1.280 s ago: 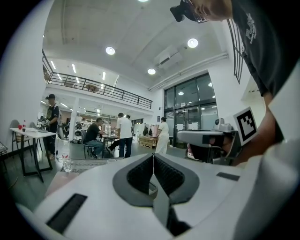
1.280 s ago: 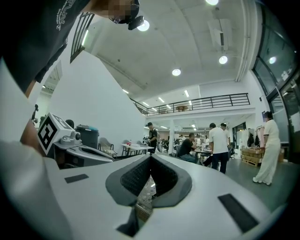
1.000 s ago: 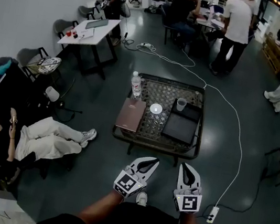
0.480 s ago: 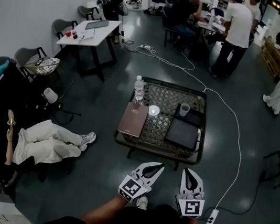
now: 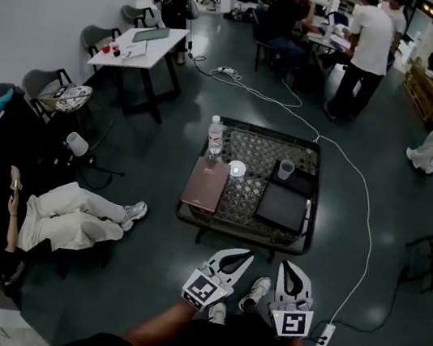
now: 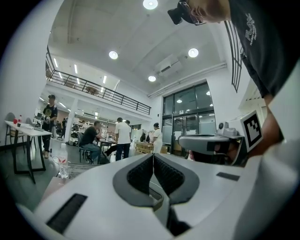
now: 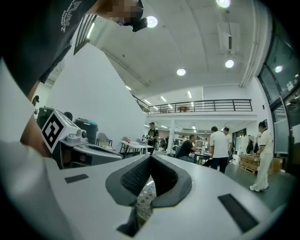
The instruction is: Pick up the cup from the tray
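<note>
A pale cup (image 5: 285, 169) stands upright at the far end of a dark tray (image 5: 282, 208) on the right side of a low mesh-top table (image 5: 257, 145). Both grippers hover short of the table's near edge, well apart from the cup. My left gripper (image 5: 241, 254) is shut with nothing in it, its pads meeting in the left gripper view (image 6: 153, 158). My right gripper (image 5: 290, 267) is also shut and empty, its tips together in the right gripper view (image 7: 150, 158). Neither gripper view shows the cup.
On the table are a water bottle (image 5: 215, 137), a brown notebook (image 5: 206, 183) and a small white round object (image 5: 238, 168). A white cable and power strip (image 5: 325, 334) lie on the floor at right. A seated person (image 5: 69, 216) stretches legs at left. People stand at the back.
The table has shifted slightly in view as the person steps forward. A shoe has come into sight between the grippers. Both grippers stay shut and low.
</note>
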Tool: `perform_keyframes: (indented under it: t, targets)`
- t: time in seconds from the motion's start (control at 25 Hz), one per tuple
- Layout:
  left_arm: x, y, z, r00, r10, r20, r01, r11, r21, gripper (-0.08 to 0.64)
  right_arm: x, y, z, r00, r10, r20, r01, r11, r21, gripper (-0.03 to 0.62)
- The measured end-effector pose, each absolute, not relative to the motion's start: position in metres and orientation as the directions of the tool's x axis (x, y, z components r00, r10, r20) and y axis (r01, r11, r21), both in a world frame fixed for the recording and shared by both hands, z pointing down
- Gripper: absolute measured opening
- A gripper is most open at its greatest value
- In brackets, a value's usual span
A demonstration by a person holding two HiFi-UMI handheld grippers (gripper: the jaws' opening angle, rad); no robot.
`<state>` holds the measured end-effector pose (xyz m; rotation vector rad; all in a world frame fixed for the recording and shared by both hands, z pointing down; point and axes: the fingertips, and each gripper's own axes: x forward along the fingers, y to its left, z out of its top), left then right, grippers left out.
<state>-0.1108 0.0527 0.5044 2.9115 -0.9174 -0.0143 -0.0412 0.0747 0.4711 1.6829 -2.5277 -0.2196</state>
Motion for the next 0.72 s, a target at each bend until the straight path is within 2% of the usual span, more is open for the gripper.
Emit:
perform_keyframes:
  t: [0.4,0.56,0.72]
  targets:
    - [-0.108,0.037,0.503,0.819,-0.573,0.032,-0.574,-0.816,0.076,0.011,-0.042,0.052,0.469,-0.392,-0.920,-0.023,-0.910,0.385,0.152,0.008]
    - [-0.104,0.026,0.499,0.814,-0.581,0.026,-0.581,-0.811,0.065,0.011,-0.026,0.037,0.481,-0.381,-0.925,-0.001,-0.923,0.380,0.070,0.008]
    - [-0.094,0.010,0.497,0.815,-0.578,0.029,-0.579,-0.813,0.061,0.011,-0.014,0.024,0.483,-0.387,-0.921,0.031,-0.919,0.389,0.060,0.008]
